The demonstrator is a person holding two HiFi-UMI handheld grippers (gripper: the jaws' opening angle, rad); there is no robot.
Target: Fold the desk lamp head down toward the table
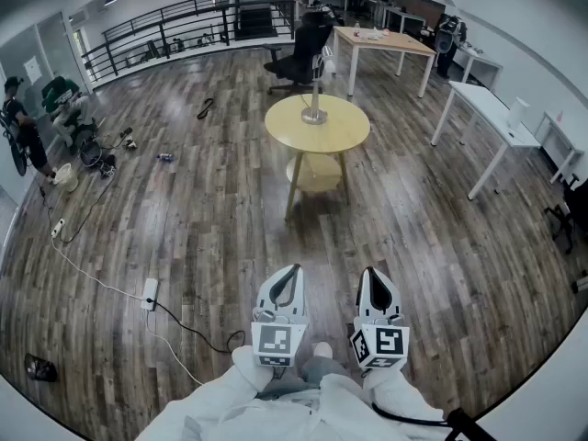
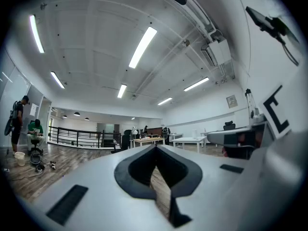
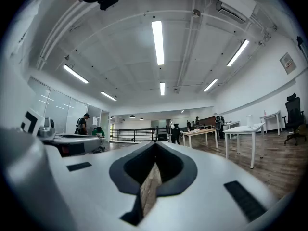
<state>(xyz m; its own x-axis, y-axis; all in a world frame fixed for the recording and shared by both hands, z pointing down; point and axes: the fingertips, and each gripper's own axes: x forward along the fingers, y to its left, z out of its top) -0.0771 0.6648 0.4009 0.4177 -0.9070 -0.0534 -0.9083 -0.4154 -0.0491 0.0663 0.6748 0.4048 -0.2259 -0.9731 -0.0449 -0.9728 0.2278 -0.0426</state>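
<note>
A desk lamp [image 1: 315,107] stands upright on a round yellow table [image 1: 344,131] in the middle of the room, well ahead of me. Both grippers hang low near my body, far from the lamp. My left gripper [image 1: 292,270] is shut with nothing held; in its own view the left gripper [image 2: 155,148] has its tips together and the lamp [image 2: 133,130] shows small and far off. My right gripper [image 1: 372,272] is shut and empty too. The right gripper [image 3: 155,144] points level at the room, with the lamp [image 3: 171,127] distant just above its tips.
Wood floor lies between me and the table. A power strip [image 1: 150,292] with cables runs across the floor at left. A black office chair [image 1: 299,53] and a wooden desk [image 1: 381,42] stand behind the table, white desks [image 1: 487,108] at right. People [image 1: 18,127] are at far left.
</note>
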